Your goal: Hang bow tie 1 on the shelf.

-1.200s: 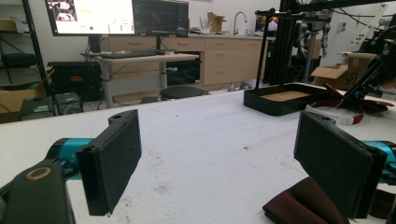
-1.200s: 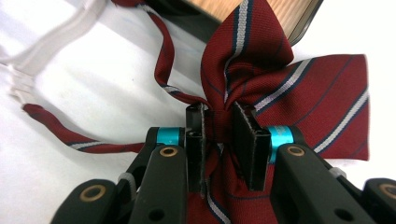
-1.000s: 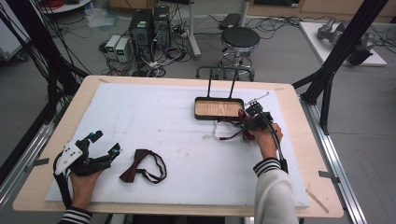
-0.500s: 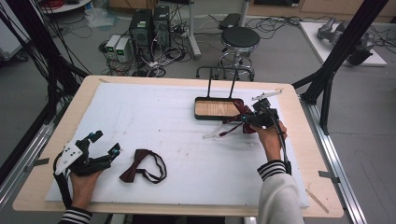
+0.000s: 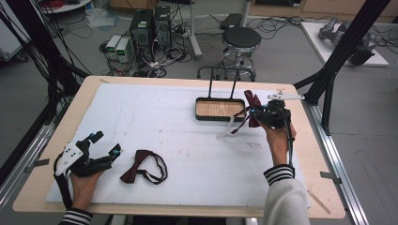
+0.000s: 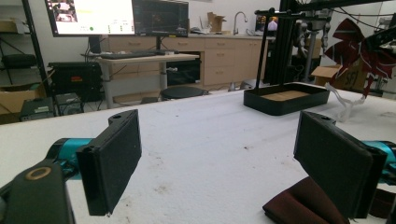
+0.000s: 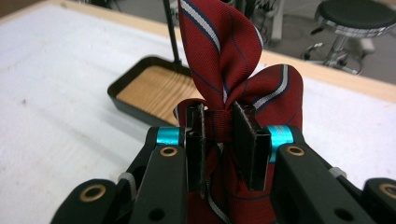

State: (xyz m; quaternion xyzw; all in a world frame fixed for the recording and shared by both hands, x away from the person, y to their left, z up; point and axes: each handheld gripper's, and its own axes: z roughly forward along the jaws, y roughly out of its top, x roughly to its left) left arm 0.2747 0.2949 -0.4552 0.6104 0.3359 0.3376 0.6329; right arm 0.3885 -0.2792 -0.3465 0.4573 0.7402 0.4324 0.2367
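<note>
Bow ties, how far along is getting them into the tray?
Nothing is in the tray yet; its wooden floor is bare. In hand: the right gripper is shut on the knot of the striped red bow tie, held off the table just right of the tray. Left to do: the dark bow tie lies on the mat beside the open left gripper, untouched.
</note>
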